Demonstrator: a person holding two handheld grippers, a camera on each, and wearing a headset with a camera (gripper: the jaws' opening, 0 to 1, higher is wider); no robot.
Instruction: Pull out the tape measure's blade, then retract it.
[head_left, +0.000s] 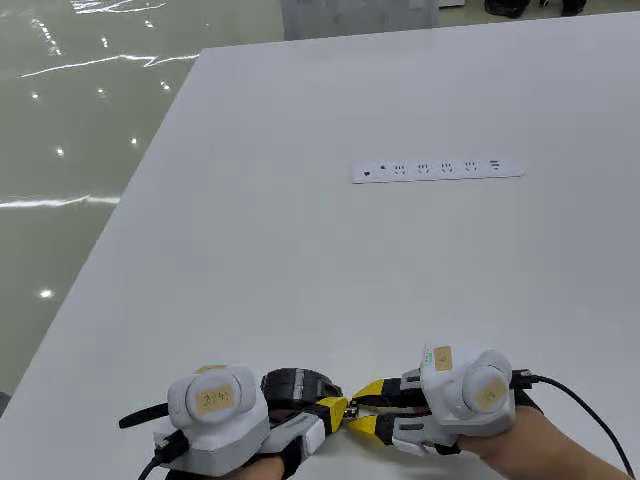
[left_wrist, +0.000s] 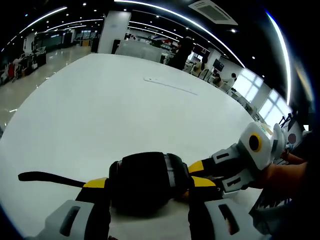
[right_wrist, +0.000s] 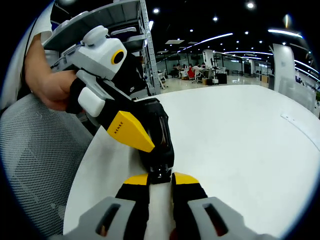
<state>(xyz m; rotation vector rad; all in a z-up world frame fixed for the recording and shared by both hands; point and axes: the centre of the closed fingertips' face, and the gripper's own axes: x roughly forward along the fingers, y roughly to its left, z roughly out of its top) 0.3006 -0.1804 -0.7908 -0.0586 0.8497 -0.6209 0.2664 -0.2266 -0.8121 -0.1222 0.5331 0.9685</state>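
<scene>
A black tape measure (head_left: 296, 386) lies on the white table (head_left: 330, 250) near its front edge. My left gripper (head_left: 305, 402) is shut around its case. In the left gripper view the case (left_wrist: 145, 181) sits between the yellow-tipped jaws of my left gripper (left_wrist: 148, 184), and its black wrist strap (left_wrist: 45, 177) trails off to the left. My right gripper (head_left: 358, 408) points left at the case mouth. In the right gripper view, my right gripper (right_wrist: 161, 179) is shut on the blade's end hook (right_wrist: 160, 173) right at the case (right_wrist: 157, 132). Almost no blade shows.
A white power strip (head_left: 437, 169) lies far out on the table, also seen as power strip (left_wrist: 170, 86). The table's left edge (head_left: 120, 215) drops to a glossy floor. A grey mesh chair (right_wrist: 30, 150) stands close behind the left gripper (right_wrist: 102, 62).
</scene>
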